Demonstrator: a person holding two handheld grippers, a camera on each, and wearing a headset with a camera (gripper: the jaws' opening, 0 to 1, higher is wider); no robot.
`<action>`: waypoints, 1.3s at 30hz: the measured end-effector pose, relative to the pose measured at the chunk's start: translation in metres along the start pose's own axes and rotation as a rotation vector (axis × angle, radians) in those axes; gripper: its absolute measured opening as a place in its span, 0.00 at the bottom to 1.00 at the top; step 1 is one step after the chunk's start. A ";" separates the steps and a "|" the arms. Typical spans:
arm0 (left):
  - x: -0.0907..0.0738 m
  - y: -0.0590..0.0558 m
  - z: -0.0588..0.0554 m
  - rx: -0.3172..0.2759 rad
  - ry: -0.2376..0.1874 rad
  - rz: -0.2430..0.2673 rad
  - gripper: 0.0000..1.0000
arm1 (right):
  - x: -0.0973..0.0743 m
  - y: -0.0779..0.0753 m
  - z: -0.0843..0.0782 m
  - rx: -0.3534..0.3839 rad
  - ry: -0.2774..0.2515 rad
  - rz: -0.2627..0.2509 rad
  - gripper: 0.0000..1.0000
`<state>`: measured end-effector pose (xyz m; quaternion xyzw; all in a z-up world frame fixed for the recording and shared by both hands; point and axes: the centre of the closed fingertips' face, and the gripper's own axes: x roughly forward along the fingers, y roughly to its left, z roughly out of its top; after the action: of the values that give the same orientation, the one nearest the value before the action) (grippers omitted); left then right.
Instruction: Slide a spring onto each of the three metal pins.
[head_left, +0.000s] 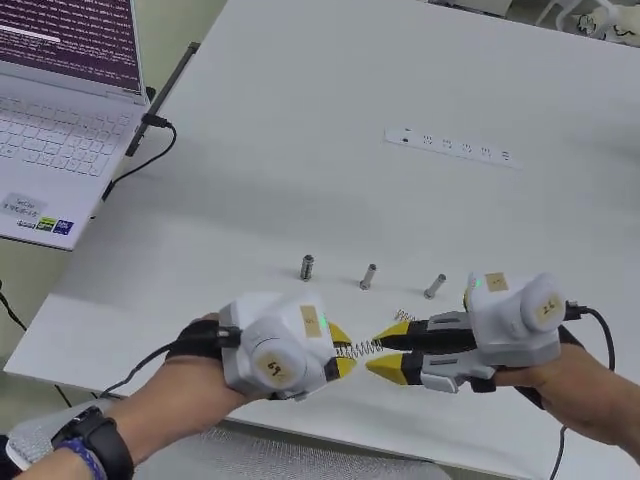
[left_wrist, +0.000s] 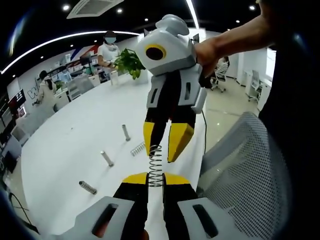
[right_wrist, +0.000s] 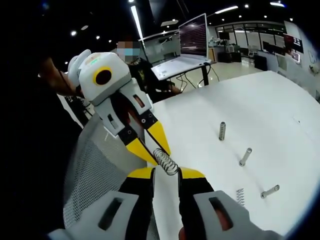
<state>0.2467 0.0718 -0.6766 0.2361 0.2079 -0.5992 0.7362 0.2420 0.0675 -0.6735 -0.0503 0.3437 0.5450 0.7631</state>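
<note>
- White tabletop: carries all the task parts. Also on it, an open silver laptop at the far left corner and a long white power strip further back, both well apart from the work.
- Left tool, white body with yellow-tipped jaws: closed on one end of a thin steel coil spring, held in the air over the near edge of the tabletop.
- Right tool, same build, facing the left tool tip to tip: jaws parted wider than the coil, with the spring's other end lying between them. No pinch seen in the right gripper view, so read as not gripping.
- Three short grey metal pins in a row just beyond the tools. In the head view, leftmost pin shows a ribbed outline, read as already wearing a spring; middle pin and rightmost pin look smooth and bare.
- Second loose coil spring: lying on the tabletop just beside the right tool, on the near side of the rightmost pin and apart from it.
- Progress, as judged: one pin of three done. Left to do: seat the held spring on a bare pin, then fetch the loose coil spring for the last one.
</note>
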 end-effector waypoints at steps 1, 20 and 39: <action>0.000 0.000 0.000 0.003 0.001 0.000 0.02 | 0.000 0.000 0.000 0.001 -0.002 0.001 0.15; 0.007 0.001 0.003 0.032 -0.003 -0.001 0.02 | 0.003 0.000 0.013 -0.046 0.037 0.020 0.12; 0.018 -0.001 0.007 0.012 -0.022 0.002 0.03 | 0.000 0.000 0.010 -0.090 0.102 0.021 0.08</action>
<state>0.2493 0.0531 -0.6817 0.2342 0.1961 -0.6022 0.7376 0.2470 0.0724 -0.6658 -0.1088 0.3579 0.5647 0.7356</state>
